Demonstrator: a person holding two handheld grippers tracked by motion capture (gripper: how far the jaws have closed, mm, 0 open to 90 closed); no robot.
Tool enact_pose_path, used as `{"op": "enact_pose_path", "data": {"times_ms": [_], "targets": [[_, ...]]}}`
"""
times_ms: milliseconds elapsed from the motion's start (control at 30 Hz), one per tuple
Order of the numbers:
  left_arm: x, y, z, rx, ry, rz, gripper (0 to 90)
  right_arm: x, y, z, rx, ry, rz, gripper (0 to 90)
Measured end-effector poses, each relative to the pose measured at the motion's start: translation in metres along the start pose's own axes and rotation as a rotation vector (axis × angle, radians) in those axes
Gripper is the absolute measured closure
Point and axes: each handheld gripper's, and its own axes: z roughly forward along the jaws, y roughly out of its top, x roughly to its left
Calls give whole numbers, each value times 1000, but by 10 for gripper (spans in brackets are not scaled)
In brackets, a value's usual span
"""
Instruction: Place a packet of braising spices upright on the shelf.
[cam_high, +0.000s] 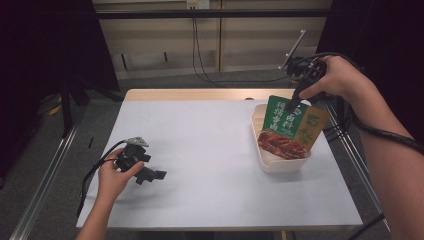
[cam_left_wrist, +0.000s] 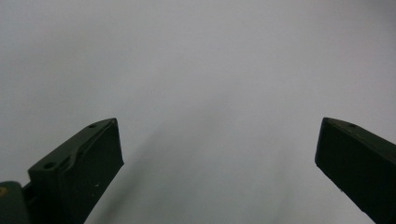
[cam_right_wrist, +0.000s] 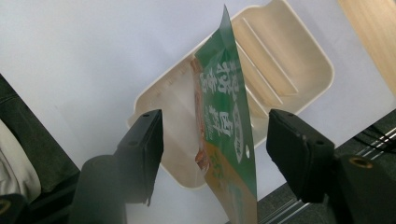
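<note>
Green and orange, the food pouch (cam_high: 290, 129) stands upright in the cream tray (cam_high: 280, 164) at the right side of the white table (cam_high: 210, 165) in the high view. My right claw (cam_high: 295, 102) hangs at the pouch's top edge, its tips hard to separate from the dark print there. My left claw (cam_high: 152, 176) lies low over the table's left part, well apart from the tray, with my hand (cam_high: 114, 177) wrapped round its body.

From the left gripper view, my left claw (cam_left_wrist: 219, 144) stands wide, with bare table (cam_left_wrist: 196, 56) between its jaws.

From the right gripper view, my right claw (cam_right_wrist: 215, 140) is parted, neither pad pressing on the pouch (cam_right_wrist: 229, 135), which rises edge-on between them; its lower end is cut off by the frame. The pouch hides part of the tray (cam_right_wrist: 289, 51) below, whose ribbed far end shows clearly.
</note>
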Motion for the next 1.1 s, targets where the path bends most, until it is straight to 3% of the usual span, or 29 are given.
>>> {"op": "enact_pose_path", "data": {"times_ms": [367,667,1100], "targets": [[0,0,-2,-1,-3,-1,6,10,12,-12,9,-4,-17,295],[0,0,-1,0,-2,2,5,23,26,-4,-7,10,-83,239],[-1,0,0,2,-7,2,5,43,45,12,-8,42,-139,204]]}}
